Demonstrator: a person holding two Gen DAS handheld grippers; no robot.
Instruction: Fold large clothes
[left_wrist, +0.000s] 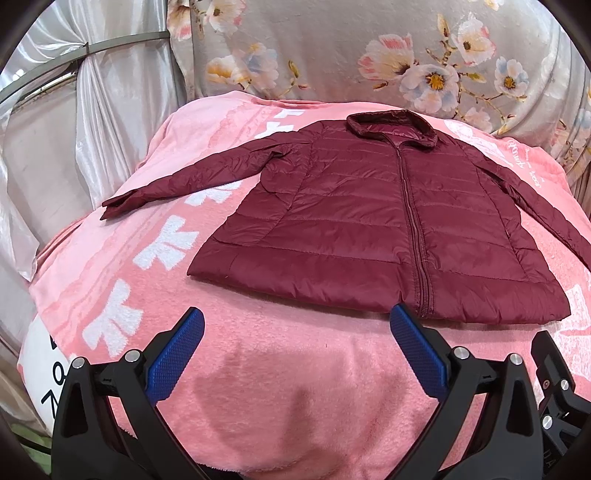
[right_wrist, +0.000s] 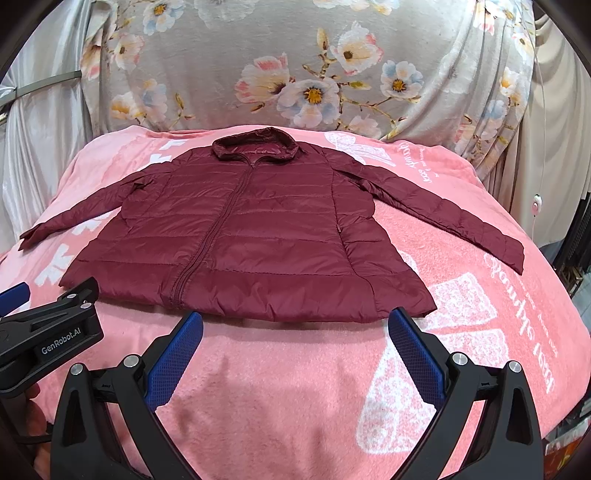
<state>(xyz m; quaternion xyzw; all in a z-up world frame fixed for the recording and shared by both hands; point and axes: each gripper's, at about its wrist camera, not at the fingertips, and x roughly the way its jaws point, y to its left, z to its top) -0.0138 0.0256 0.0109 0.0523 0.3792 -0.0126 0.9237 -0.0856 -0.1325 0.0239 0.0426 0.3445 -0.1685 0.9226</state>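
Observation:
A maroon quilted puffer jacket (left_wrist: 354, 221) (right_wrist: 240, 236) lies flat and zipped on a pink blanket (left_wrist: 280, 387) (right_wrist: 295, 387), front up, collar at the far side, both sleeves spread outward. My left gripper (left_wrist: 297, 325) hangs open above the blanket just short of the jacket's hem, left of the zipper's end. My right gripper (right_wrist: 295, 326) is open too, just before the hem on the right half. Neither holds anything. The left gripper's black body (right_wrist: 48, 339) shows at the left edge of the right wrist view.
The blanket covers a bed or table, with white lettering (left_wrist: 166, 247) on its left and white prints (right_wrist: 461, 314) on its right. A grey floral cloth (right_wrist: 314, 74) hangs behind. Silvery curtains (left_wrist: 74, 129) stand at the left. A white cord (right_wrist: 535, 203) dangles at the right.

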